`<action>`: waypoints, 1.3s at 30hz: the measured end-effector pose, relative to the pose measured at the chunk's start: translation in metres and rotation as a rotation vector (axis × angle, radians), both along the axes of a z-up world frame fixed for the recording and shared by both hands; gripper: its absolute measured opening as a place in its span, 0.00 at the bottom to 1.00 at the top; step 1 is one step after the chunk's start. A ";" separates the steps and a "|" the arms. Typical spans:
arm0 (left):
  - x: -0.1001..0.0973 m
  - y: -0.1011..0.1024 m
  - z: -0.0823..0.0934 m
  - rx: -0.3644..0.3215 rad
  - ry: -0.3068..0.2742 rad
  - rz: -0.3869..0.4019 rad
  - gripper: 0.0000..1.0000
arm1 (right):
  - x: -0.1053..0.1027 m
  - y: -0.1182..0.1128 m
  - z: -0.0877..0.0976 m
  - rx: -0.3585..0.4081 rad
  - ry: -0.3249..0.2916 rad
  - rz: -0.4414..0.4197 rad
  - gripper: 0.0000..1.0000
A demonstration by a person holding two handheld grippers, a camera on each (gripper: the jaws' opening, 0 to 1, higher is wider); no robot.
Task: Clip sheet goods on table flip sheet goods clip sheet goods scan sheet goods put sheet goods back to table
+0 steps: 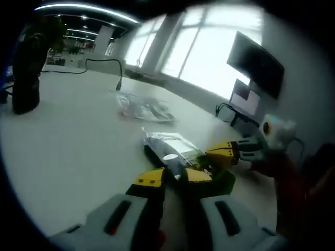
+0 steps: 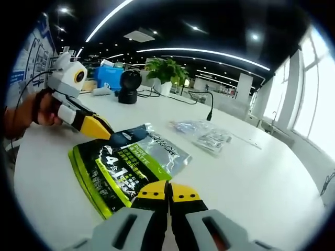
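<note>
A flat green, black and silver packet (image 2: pixel 125 167) lies on the white table (image 2: pixel 251 183); in the left gripper view the packet (image 1: pixel 170 149) sits just ahead of my jaws. My right gripper (image 2: pixel 168 191) is shut, its yellow tips at the packet's near edge. From the right side of the left gripper view, the right gripper (image 1: pixel 226 154) comes in against the packet's green edge. My left gripper (image 1: pixel 175 177) hovers over the packet's dark end with a narrow gap between the jaws. Its yellow tip rests at the packet's far corner where the left gripper (image 2: pixel 94 126) appears in the right gripper view.
A clear plastic bag (image 2: pixel 201 136) of small items lies further along the table, also seen as the clear bag (image 1: pixel 144 107). A black device (image 2: pixel 128 86), a cable (image 2: pixel 201 102) and a potted plant (image 2: pixel 165 68) stand at the far side. A monitor (image 1: pixel 256 63) hangs by the windows.
</note>
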State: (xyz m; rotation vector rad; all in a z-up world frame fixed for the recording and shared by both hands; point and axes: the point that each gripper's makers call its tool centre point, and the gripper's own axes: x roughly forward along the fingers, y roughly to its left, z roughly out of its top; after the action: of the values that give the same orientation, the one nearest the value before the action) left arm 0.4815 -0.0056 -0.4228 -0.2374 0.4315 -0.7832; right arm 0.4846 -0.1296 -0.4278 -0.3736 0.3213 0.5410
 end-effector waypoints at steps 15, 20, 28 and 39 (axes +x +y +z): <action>0.000 -0.006 0.024 -0.224 0.100 0.007 0.07 | 0.000 0.000 0.000 0.000 -0.015 0.007 0.00; 0.001 -0.006 0.030 -0.277 0.130 0.004 0.06 | 0.000 0.001 0.000 0.011 -0.015 0.008 0.00; -0.001 -0.014 0.031 -0.288 0.155 -0.010 0.05 | 0.000 0.003 -0.001 0.017 -0.016 0.015 0.00; 0.000 -0.021 0.041 -0.285 0.158 -0.013 0.00 | 0.000 0.003 -0.001 0.021 -0.021 0.012 0.00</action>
State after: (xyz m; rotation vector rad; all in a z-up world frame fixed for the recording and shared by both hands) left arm 0.4812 -0.0271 -0.3823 -0.5656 0.4702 -0.8417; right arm 0.4849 -0.1267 -0.4293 -0.3605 0.2931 0.5520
